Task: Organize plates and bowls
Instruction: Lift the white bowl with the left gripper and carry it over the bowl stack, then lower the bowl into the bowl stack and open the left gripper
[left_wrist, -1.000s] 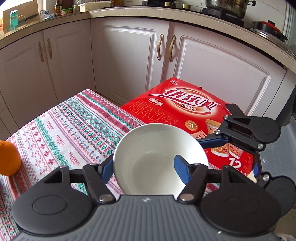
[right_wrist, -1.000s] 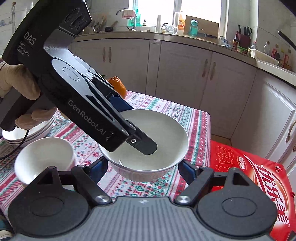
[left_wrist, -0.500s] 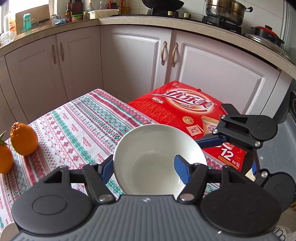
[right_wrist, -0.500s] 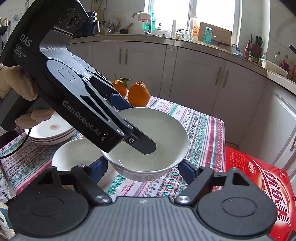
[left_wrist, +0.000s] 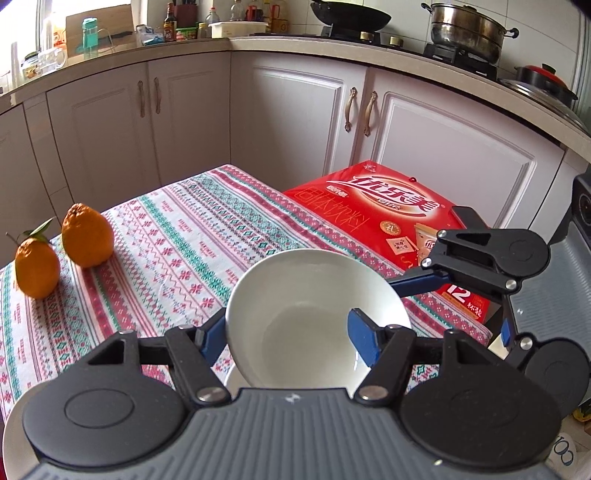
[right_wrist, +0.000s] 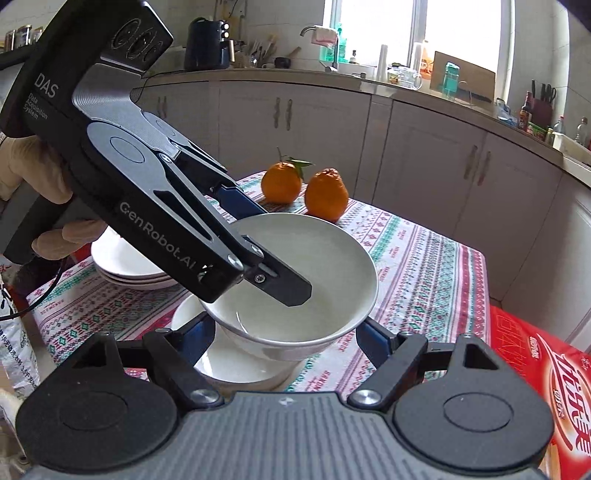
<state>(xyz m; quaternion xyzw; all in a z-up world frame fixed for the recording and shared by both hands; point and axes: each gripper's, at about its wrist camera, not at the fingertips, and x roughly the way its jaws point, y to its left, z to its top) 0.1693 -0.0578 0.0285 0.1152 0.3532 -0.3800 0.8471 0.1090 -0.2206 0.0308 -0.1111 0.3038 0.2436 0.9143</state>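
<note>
A white bowl (left_wrist: 295, 314) (right_wrist: 295, 266) hangs tilted above the table, held by both grippers. My left gripper (left_wrist: 291, 332) (right_wrist: 266, 247) is shut on its rim, one finger inside the bowl and one outside. My right gripper (right_wrist: 286, 332) clasps the bowl's lower body from both sides, and its finger (left_wrist: 417, 284) touches the bowl's right edge. Directly under the held bowl stands a second white bowl (right_wrist: 236, 369) (left_wrist: 231, 380), mostly hidden. A stack of white plates (right_wrist: 125, 266) lies behind the left gripper.
Two oranges (left_wrist: 86, 236) (right_wrist: 327, 195) sit at the far side of the patterned tablecloth (left_wrist: 184, 251). A red carton (left_wrist: 373, 210) (right_wrist: 554, 369) stands on the floor by the table's right edge. White kitchen cabinets (left_wrist: 295, 122) run behind. A gloved hand (right_wrist: 33, 173) holds the left gripper.
Both grippers have carried the bowl sideways over the table, away from the red carton. It now hangs over the second bowl, and both oranges and the plates have come into view.
</note>
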